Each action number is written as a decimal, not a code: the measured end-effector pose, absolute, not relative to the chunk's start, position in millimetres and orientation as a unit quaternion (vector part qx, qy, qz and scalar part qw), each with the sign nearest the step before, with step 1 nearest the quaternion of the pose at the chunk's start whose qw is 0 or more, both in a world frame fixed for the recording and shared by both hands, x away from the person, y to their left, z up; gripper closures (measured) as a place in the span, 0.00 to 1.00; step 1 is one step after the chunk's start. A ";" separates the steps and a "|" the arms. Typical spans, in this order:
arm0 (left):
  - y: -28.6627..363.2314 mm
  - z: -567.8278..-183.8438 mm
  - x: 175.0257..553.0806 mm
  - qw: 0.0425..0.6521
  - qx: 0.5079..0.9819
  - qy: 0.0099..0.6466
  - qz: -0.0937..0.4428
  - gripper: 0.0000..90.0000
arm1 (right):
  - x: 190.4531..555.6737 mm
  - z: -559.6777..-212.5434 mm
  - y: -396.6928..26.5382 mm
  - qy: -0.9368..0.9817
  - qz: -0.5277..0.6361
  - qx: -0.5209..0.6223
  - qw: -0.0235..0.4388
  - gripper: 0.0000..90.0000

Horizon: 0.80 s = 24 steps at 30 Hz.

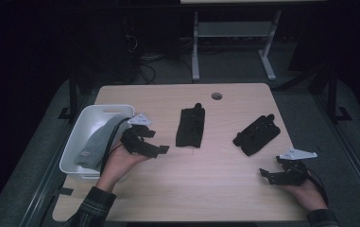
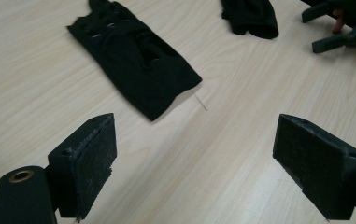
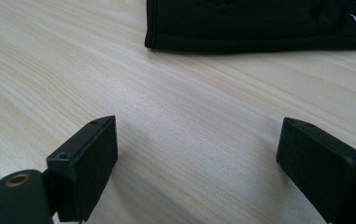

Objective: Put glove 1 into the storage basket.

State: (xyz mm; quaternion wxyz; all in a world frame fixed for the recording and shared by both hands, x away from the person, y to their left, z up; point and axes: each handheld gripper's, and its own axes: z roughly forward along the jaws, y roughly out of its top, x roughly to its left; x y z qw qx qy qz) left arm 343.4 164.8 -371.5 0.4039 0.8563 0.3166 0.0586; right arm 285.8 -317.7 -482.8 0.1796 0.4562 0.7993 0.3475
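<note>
The right gripper (image 1: pixel 273 175) sits low at the near right corner of the table (image 1: pixel 206 189), jaws spread wide with nothing between them. In the right gripper view, bare wood lies in front of it, and past that is the straight hem of the right glove (image 3: pixel 259 28). The rest of that glove is cut off at the top there.

The left gripper (image 1: pixel 155 150) is a little farther in, by the white bin (image 1: pixel 76 146). Its jaws are wide too, and empty. It points across the table at the middle glove (image 1: pixel 190 126). In the left gripper view, the middle glove (image 2: pixel 136 63) lies flat ahead and a bit to the left, its long side running away from the jaws, cuff end nearest. The left gripper is the closer one to it, so I think that glove gets picked up next.

Something grey lies in the bin, maybe cloth; it is too dark to tell.

The right glove (image 1: pixel 257 135) lies slanted, well apart from the middle one.
</note>
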 end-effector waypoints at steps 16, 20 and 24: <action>122.9 -410.4 323.8 0.383 0.882 0.271 0.047 0.14 | 285.8 -482.8 -317.7 0.799 0.347 0.456 0.179 0.14; 123.9 -427.8 318.4 0.370 0.887 0.269 0.059 0.14 | 285.7 -482.8 -317.7 0.799 0.347 0.456 0.179 0.14; 127.5 -437.3 317.0 0.360 0.893 0.261 0.071 0.14 | 285.7 -482.7 -317.6 0.800 0.347 0.456 0.180 0.14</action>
